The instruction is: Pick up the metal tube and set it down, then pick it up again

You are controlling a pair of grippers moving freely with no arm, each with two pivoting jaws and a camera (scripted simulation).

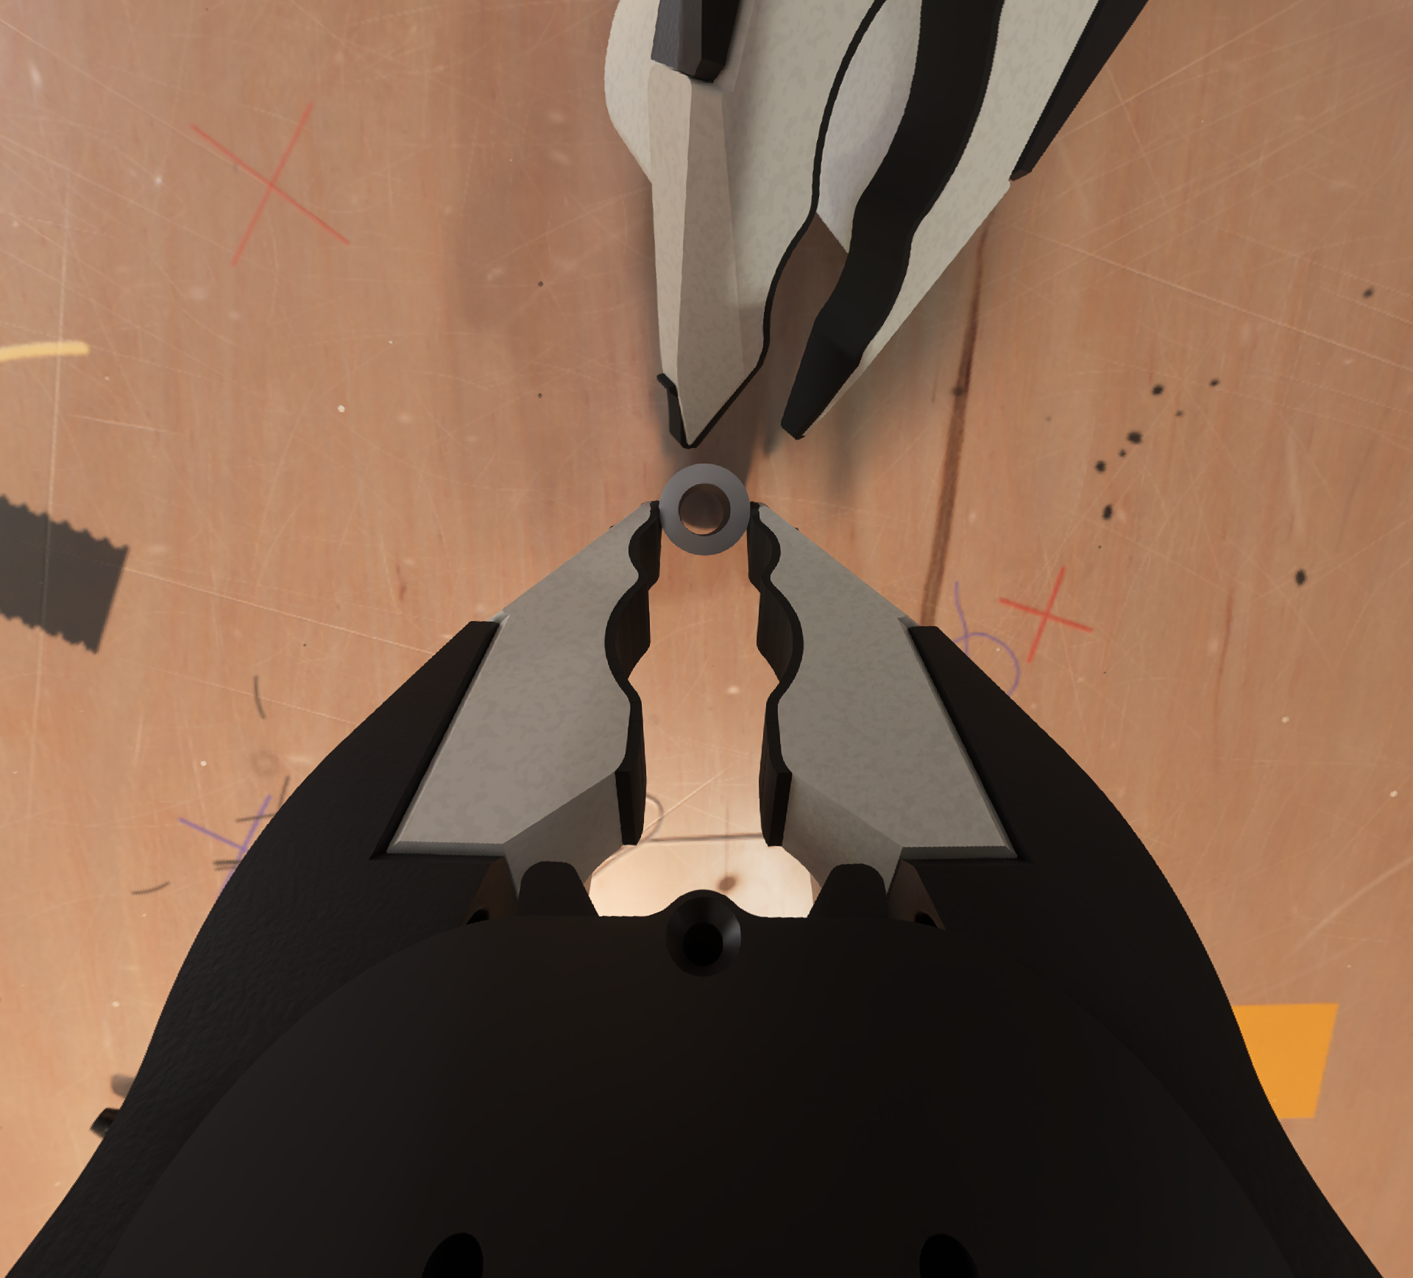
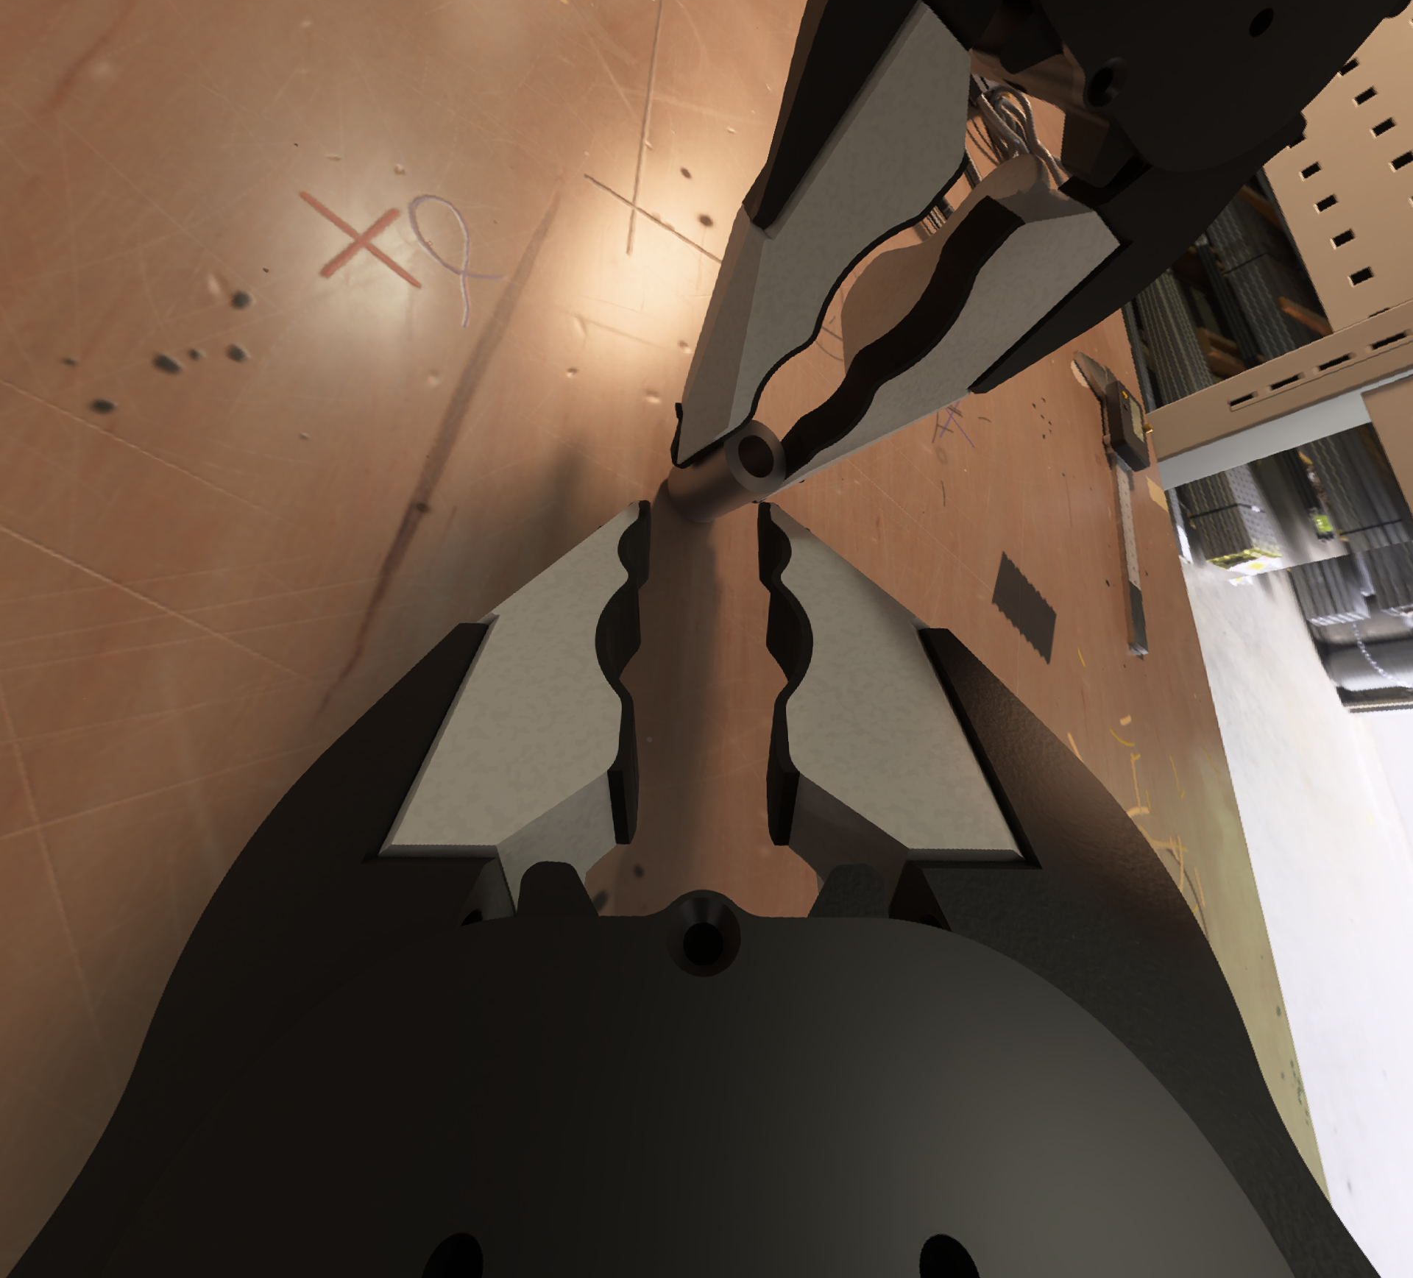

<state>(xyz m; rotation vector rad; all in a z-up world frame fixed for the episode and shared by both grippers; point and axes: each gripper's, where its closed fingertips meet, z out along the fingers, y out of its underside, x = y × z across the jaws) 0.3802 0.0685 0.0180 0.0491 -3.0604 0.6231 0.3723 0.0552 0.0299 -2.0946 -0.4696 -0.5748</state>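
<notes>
Right wrist view, scratched wooden tabletop point(image 2: 229, 56), pegboard shelving point(image 2: 1346, 186)

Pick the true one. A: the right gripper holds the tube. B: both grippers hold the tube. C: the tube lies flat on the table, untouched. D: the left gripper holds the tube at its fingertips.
D: the left gripper's fingertips press both sides of the tube, while the right gripper stands open just short of it.
</notes>
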